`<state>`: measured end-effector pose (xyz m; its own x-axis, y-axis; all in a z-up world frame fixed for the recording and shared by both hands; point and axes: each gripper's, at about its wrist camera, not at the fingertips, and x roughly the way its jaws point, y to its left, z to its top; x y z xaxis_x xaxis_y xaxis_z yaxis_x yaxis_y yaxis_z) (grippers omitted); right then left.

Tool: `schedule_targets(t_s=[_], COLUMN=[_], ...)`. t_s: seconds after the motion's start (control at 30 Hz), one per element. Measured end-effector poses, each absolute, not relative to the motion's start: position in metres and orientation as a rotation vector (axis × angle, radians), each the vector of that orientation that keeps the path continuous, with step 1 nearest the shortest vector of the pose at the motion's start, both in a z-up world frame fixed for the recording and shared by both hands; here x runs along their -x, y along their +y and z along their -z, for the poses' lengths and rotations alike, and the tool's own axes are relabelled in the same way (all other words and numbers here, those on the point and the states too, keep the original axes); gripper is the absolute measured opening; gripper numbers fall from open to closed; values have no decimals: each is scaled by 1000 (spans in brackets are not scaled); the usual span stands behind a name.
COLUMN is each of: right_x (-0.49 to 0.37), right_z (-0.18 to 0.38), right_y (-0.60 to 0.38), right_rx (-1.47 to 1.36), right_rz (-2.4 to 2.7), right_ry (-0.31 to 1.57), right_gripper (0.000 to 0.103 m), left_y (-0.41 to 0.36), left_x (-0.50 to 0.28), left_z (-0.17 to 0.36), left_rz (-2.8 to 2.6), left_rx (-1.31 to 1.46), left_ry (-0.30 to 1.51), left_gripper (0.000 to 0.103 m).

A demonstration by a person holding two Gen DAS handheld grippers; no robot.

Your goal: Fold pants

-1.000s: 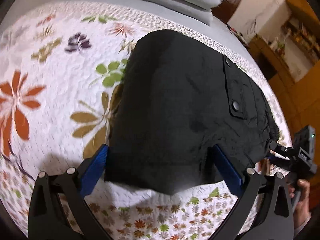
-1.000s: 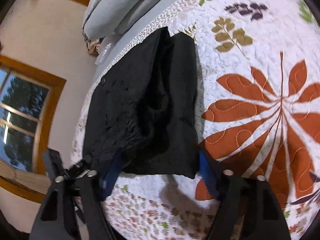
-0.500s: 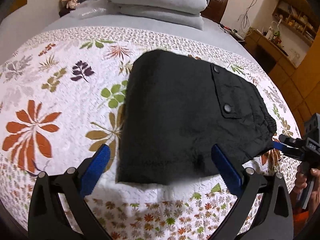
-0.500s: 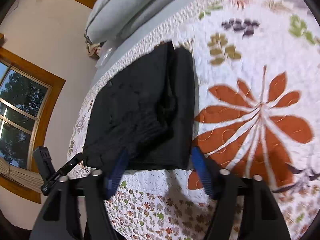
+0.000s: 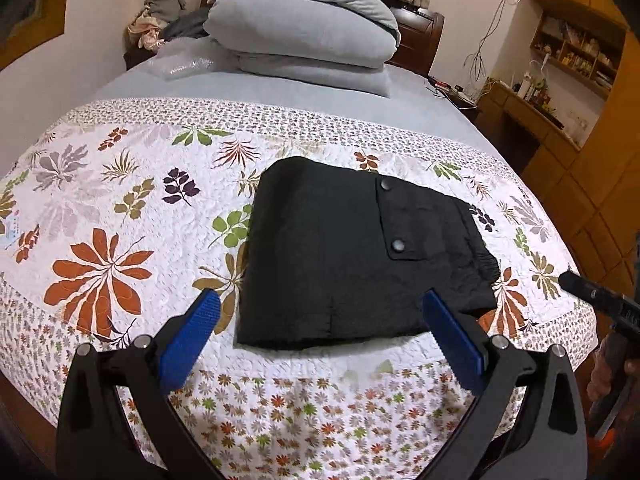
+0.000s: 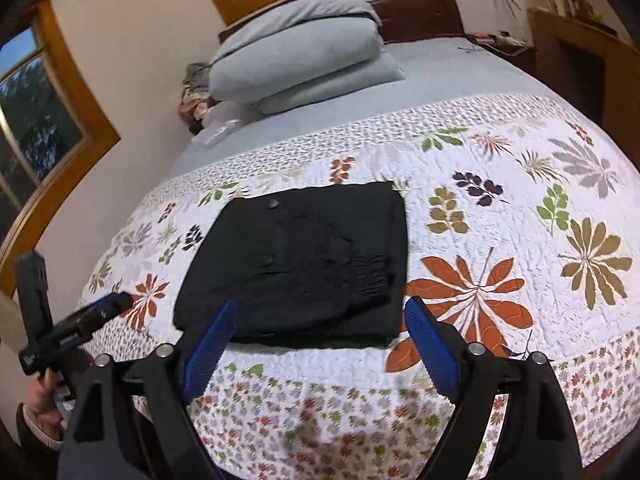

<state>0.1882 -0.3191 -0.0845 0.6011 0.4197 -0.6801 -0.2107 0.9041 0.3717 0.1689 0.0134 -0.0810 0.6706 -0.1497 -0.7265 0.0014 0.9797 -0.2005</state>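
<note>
The black pants (image 5: 352, 256) lie folded into a compact rectangle on the floral quilt (image 5: 100, 216), a snap pocket facing up. They also show in the right wrist view (image 6: 304, 264). My left gripper (image 5: 320, 328) is open and empty, held back from the pants' near edge above the quilt border. My right gripper (image 6: 320, 340) is open and empty, also just short of the near edge. Each gripper appears at the edge of the other's view, hand-held.
Grey folded bedding (image 5: 304, 36) is stacked at the head of the bed, with clothes (image 5: 160, 12) behind it. A wooden desk and shelves (image 5: 560, 92) stand to the right. A window (image 6: 36, 108) is on the left wall.
Both grippers have pulled back and risen away from the folded pants, which stay lying flat. Much more of the bed and room is now in view.
</note>
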Motion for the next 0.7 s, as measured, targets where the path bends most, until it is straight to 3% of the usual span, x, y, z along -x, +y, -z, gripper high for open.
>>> schedule_targets(t_s=[0.3,0.47,0.7], right_x=[-158,-135,-96], right_z=[63,35,1], right_y=[-302,-286,-257], right_rx=[-244,-125,8], right_rz=[-325,-232,-147], right_ry=[860,791,698], right_gripper=[88,100,100], left_y=[7,4,7], left_x=[-143,-119,-84], left_z=[58,41,24], left_rz=[66,50,31], left_rx=[198,175,196], left_ry=[844,817,797], left_gripper=[101,101,101])
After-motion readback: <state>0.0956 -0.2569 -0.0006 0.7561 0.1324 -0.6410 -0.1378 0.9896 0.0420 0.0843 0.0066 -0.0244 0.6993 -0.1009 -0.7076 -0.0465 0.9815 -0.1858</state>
